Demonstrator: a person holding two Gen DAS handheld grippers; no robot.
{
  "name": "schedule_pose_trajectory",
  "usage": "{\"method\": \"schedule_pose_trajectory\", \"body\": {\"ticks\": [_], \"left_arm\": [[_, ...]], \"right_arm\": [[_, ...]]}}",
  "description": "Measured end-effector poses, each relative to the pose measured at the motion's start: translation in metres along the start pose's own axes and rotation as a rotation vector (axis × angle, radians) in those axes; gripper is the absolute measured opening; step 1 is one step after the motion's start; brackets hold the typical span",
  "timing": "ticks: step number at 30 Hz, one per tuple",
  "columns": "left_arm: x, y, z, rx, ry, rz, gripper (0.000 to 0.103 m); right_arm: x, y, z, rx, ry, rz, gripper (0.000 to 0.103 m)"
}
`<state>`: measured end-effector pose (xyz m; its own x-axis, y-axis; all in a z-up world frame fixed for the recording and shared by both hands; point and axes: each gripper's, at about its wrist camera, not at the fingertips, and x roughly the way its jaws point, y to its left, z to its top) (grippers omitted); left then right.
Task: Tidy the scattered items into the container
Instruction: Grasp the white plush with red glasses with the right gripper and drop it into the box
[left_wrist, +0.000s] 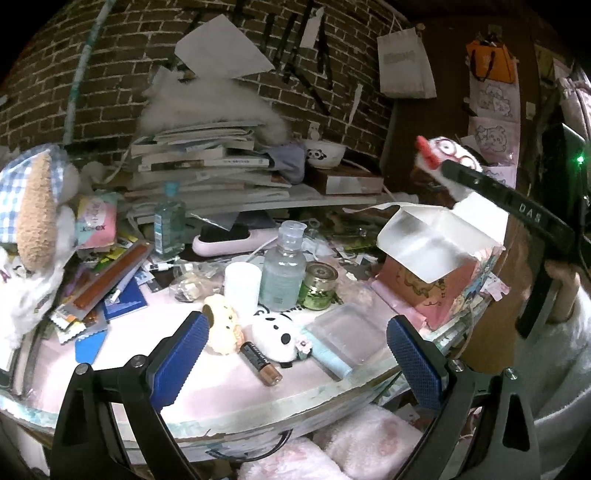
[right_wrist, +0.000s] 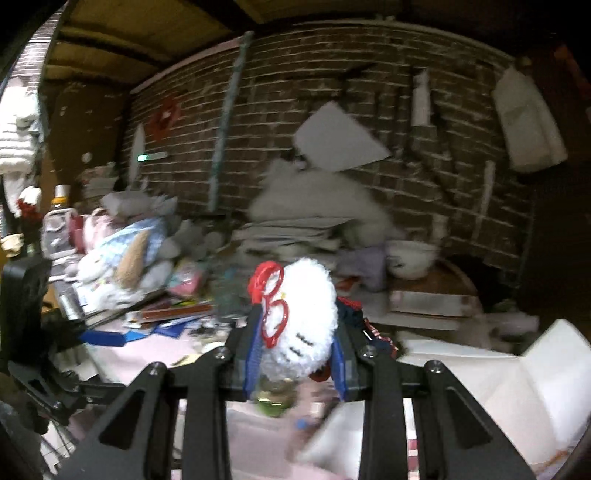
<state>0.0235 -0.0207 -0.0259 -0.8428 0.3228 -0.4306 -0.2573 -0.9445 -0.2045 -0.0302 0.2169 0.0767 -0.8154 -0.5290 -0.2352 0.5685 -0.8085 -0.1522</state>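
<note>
My right gripper (right_wrist: 295, 354) is shut on a fluffy white plush toy with red glasses (right_wrist: 301, 317), held up in the air. From the left wrist view the same plush toy (left_wrist: 448, 155) hangs above the open pink cardboard box (left_wrist: 436, 266), with the right gripper (left_wrist: 448, 173) reaching in from the right. My left gripper (left_wrist: 295, 350) stands open above the table's front edge, nothing between its blue pads (left_wrist: 179, 360). Below it lie a battery (left_wrist: 260, 363), a panda plush (left_wrist: 275, 336) and a cream plush (left_wrist: 221, 325).
On the pink table (left_wrist: 229, 395) stand a clear bottle (left_wrist: 282, 267), a white cup (left_wrist: 242, 286), a green jar (left_wrist: 319, 286) and a clear plastic case (left_wrist: 345, 338). Stacked books (left_wrist: 207, 166) and a bowl (left_wrist: 325, 153) sit at the back; a big plush (left_wrist: 33, 214) and packets crowd the left.
</note>
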Motion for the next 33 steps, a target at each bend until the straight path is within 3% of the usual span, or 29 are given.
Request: {"method": "schedule_pose_trajectory", "body": {"ticks": [11, 17, 25, 33], "left_arm": [[0.013, -0.005, 0.001, -0.013, 0.021, -0.002, 0.097], [0.019, -0.011, 0.002, -0.013, 0.031, -0.009, 0.097], [0.021, -0.019, 0.007, -0.002, 0.032, 0.007, 0.097], [0.021, -0.021, 0.012, 0.003, 0.039, 0.032, 0.097]], "right_arm": [[-0.022, -0.089, 0.002, 0.047, 0.152, -0.198, 0.029], [-0.014, -0.112, -0.009, 0.040, 0.319, -0.163, 0.029], [0.028, -0.115, -0.033, 0.009, 0.559, -0.082, 0.029], [0.050, -0.123, -0.044, 0.033, 0.623, -0.093, 0.031]]}}
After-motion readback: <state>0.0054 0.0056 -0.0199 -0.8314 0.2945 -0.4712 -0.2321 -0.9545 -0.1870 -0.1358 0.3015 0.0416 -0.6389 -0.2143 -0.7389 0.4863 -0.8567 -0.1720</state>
